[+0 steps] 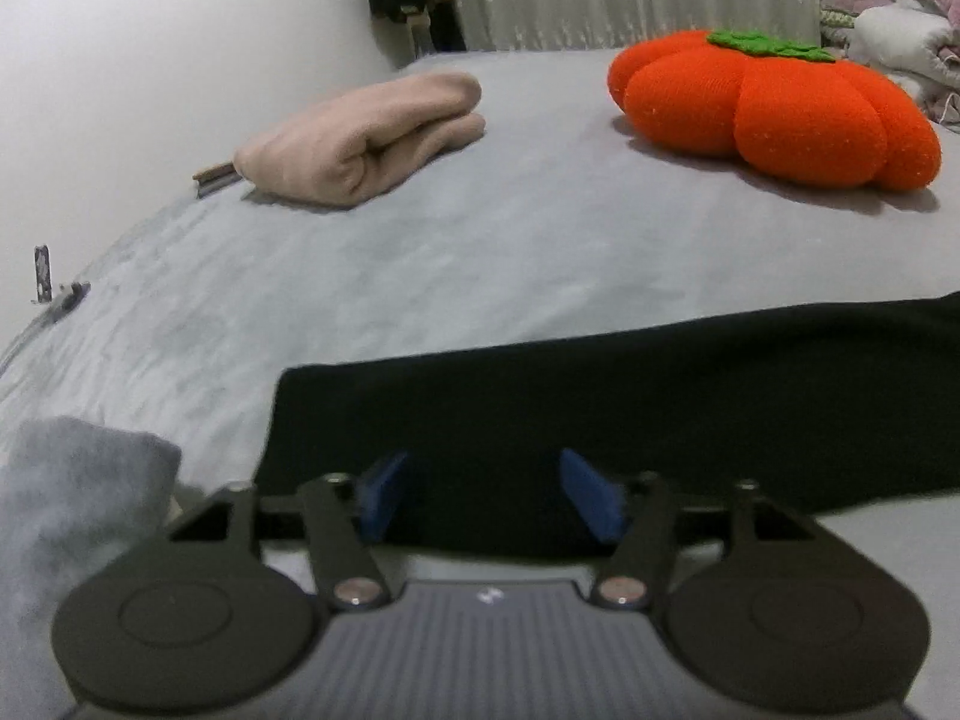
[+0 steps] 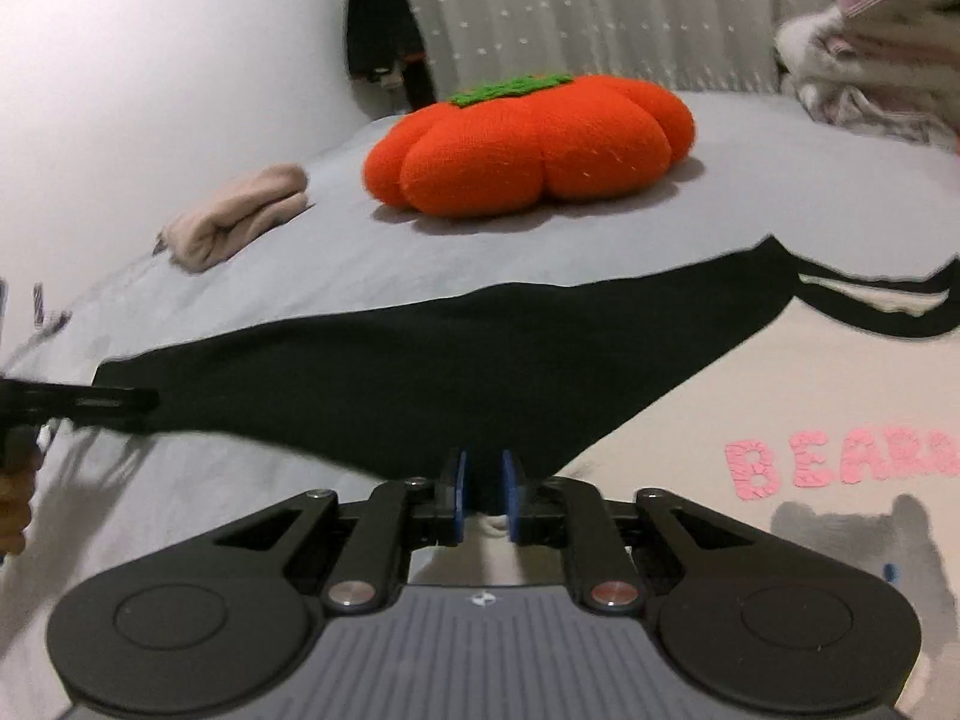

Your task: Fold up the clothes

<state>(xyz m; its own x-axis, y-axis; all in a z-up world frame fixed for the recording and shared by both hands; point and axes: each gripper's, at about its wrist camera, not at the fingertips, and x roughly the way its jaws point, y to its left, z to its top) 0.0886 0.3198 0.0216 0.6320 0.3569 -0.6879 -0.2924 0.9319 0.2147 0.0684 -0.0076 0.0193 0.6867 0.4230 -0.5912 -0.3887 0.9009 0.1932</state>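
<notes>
Black sleeve (image 2: 372, 378) between the parted pads of each hand-held gripper, left (image 1: 487, 495) wide, right (image 2: 482, 495) narrow.

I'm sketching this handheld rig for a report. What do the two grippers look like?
Both match: the left gripper and right gripper have a ribbed grey body with a small white logo, two round black discs, black linkage arms on silver pivots, and blue pads on the fingers.

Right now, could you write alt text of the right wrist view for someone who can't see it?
A handheld gripper, blue pads slightly apart, sits at the edge of a black sleeve on a cream shirt lettered "BEAR", spread on a grey bed. Behind lie an orange pumpkin cushion and a folded beige garment.
</notes>
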